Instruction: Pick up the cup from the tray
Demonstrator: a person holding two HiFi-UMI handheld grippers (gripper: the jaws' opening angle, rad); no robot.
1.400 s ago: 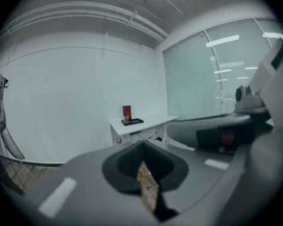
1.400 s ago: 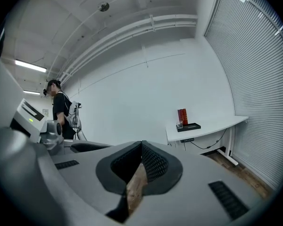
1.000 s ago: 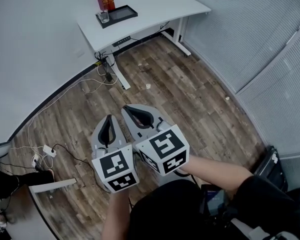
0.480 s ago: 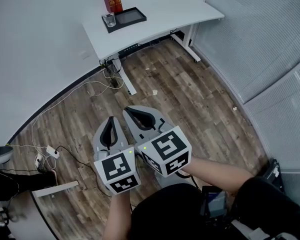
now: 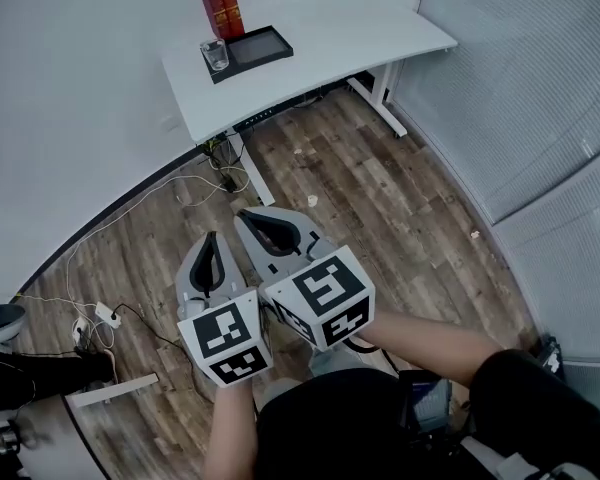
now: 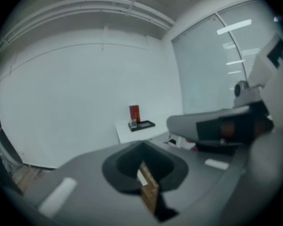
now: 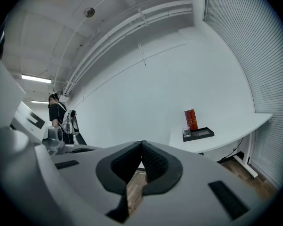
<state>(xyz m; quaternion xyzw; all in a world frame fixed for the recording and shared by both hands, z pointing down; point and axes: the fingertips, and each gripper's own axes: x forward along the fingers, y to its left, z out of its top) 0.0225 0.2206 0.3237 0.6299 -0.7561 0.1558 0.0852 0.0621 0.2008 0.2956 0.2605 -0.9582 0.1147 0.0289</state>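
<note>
Ahead, clear cup (image 5: 214, 55) in rectangular black tray (image 5: 265, 43).

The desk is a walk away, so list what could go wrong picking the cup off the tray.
1. The right gripper and left gripper are both shut; arriving that way would likely knock the cup rather than grasp it.
2. The cup stands at the tray's end, close in front of the red books; a wide jaw may bump them.
3. Loose cables on the floor by the desk leg could snag a foot.
</note>
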